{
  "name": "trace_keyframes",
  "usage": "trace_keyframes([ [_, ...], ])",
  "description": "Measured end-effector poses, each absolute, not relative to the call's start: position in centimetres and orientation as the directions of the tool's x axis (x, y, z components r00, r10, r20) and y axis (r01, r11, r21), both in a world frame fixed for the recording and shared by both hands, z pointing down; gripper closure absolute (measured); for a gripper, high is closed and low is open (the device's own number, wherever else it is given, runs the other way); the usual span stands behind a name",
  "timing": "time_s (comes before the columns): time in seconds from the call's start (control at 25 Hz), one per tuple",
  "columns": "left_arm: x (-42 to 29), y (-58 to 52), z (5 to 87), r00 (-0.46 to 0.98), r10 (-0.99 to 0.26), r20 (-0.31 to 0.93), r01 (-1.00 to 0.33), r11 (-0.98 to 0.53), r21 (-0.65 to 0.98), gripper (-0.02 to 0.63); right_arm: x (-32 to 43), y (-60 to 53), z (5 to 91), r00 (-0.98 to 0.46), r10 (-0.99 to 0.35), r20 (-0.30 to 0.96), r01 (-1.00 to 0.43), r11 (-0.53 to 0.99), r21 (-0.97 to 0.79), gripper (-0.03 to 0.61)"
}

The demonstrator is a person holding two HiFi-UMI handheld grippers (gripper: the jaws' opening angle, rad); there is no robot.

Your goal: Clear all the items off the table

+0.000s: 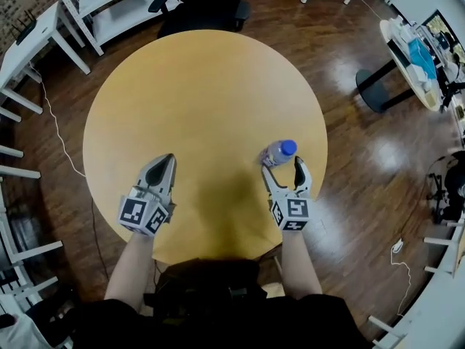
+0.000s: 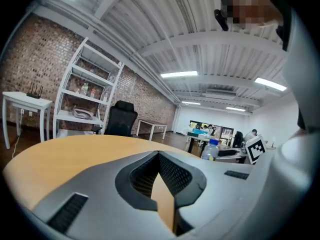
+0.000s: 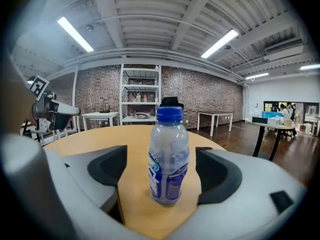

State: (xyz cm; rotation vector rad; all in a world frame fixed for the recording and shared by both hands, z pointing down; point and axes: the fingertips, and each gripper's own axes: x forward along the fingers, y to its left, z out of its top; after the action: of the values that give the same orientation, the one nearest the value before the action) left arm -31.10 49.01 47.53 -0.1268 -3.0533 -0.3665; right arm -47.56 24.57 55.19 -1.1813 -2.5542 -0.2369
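Fingers of right gripper (image 1: 282,167) gape around upright bottle (image 3: 168,149), blue label (image 3: 166,176) unreadable; left gripper (image 1: 170,158) closed, empty.

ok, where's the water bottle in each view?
Head view: water bottle right of centre on the table, at the tips of the right gripper.
Left gripper view: water bottle small, right of centre, at the table's far side.
Right gripper view: water bottle dead centre, upright between the open tongs, untouched.
Shared landmark: black chair beyond the table's far edge.
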Motion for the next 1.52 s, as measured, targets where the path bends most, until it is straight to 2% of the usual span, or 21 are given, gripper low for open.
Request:
trace_keyframes([
  [0.04,-31.6,49.4,47.5,-0.992,0.103,0.073,0.116,0.971,0.211,0.623,-48.1,25.1,55.8,-0.600,0.717,0.356,0.772,0.636,0.021,0.129],
  [0.16,-32.7,49.8,47.8,-0.987,0.145,0.074,0.157,0.965,0.208,0.621,-49.3,26.6,56.9,-0.582,0.733,0.351,0.789,0.614,0.027,0.129],
  [0.44,-33.9,49.4,50.2,-0.980,0.139,0.141,0.170,0.956,0.240,0.621,-50.8,28.3,59.0,-0.542,0.761,0.357,0.812,0.584,-0.011,0.131],
  [0.48,-33.9,49.4,50.3,-0.979,0.142,0.145,0.175,0.954,0.243,0.621,-51.0,28.3,59.0,-0.543,0.761,0.355,0.811,0.584,-0.013,0.186],
  [0.52,-33.7,49.4,50.3,-0.978,0.146,0.150,0.179,0.953,0.245,0.621,-51.1,28.3,59.1,-0.544,0.761,0.353,0.811,0.584,-0.011,0.198],
  [0.72,-32.2,49.5,49.8,-0.977,0.144,0.156,0.180,0.952,0.247,0.621,-51.0,28.3,58.9,-0.547,0.765,0.341,0.808,0.589,-0.024,0.202],
  [0.92,-30.0,51.2,49.1,-0.987,0.112,0.115,0.139,0.956,0.257,0.621,-47.9,29.8,55.3,-0.575,0.774,0.264,0.801,0.598,-0.007,0.202],
  [1.36,-28.6,47.1,44.0,-0.989,-0.145,-0.010,-0.142,0.950,0.278,0.623,-40.2,23.9,47.1,-0.748,0.642,0.167,0.659,0.747,0.080,0.202],
  [1.52,-29.0,43.4,43.2,-0.949,-0.308,-0.070,-0.315,0.905,0.284,0.623,-36.3,20.4,46.8,-0.828,0.538,0.157,0.555,0.827,0.096,0.202],
])
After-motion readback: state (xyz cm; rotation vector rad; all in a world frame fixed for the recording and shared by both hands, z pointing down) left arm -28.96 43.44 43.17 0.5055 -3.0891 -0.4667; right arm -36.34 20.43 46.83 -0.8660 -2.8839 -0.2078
